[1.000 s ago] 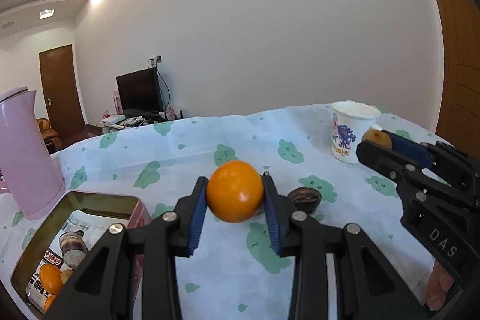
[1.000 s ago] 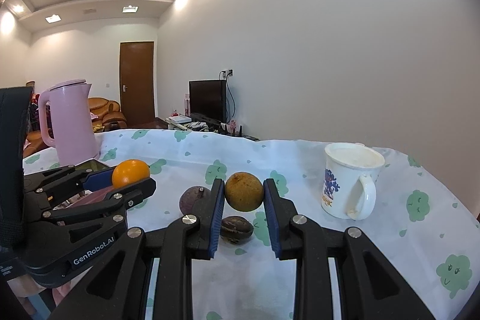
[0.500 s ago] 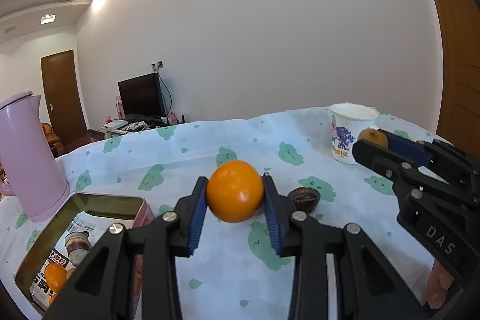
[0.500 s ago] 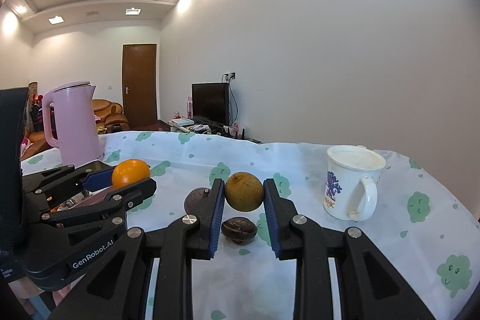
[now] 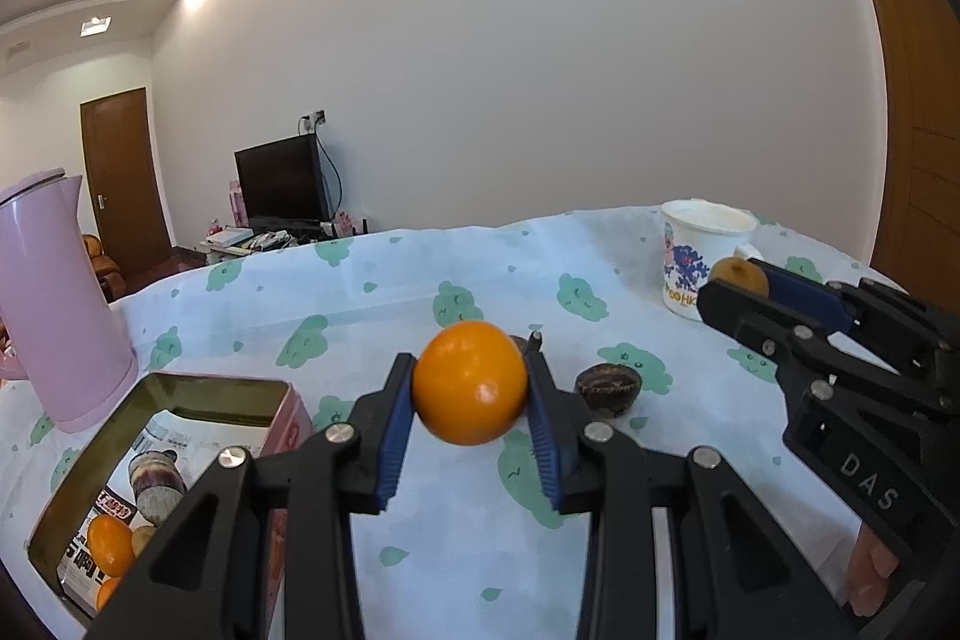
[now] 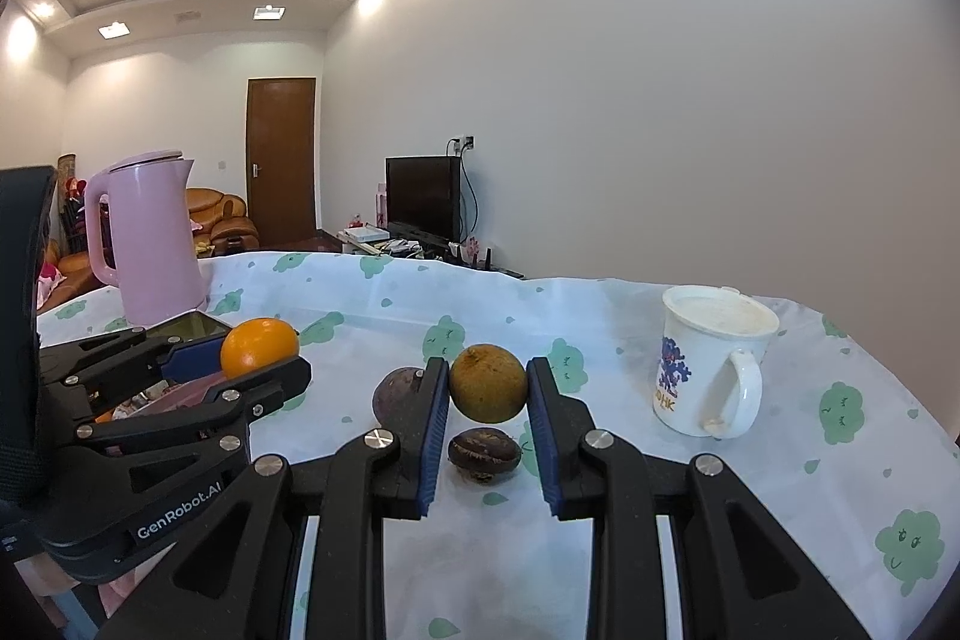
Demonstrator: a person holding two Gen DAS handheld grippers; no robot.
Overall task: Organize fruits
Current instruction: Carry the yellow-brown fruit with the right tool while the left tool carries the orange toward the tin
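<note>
At the far left stands your pink kettle (image 5: 57, 298), smooth and matte, tall with a flat lid and a spout. Just near of it lies the open tin box (image 5: 282, 403), rectangular with rounded corners, pink outside and dull gold inside. It holds a small orange fruit (image 5: 109, 544) over printed packaging.

Your left gripper (image 5: 471, 394) has its black jaws clamped on a bright orange (image 5: 469, 382). The blue ribbed pads press its two sides and hold it clear above the tablecloth (image 5: 420, 298), just right of the tin. The orange is round, glossy and finely dimpled, with a small highlight on its skin.

On the cloth to the right sits a dark purple fruit (image 6: 396, 394), round and smooth, partly hidden behind your right gripper's left finger. Near it lies a wrinkled brown fruit (image 6: 483, 454), squat, dull and shrivelled.

Your right gripper (image 6: 488, 391) is closed on a brownish-yellow fruit (image 6: 488, 383). It is round, matte and rough-skinned, with a small stem nub on top, and it hangs above the wrinkled one.

Farthest right stands a white mug (image 6: 714, 364), glazed, with a blue cartoon print, a looped handle and a lid-like top. The cloth itself is pale, soft and slightly creased, dotted with green cloud shapes.
</note>
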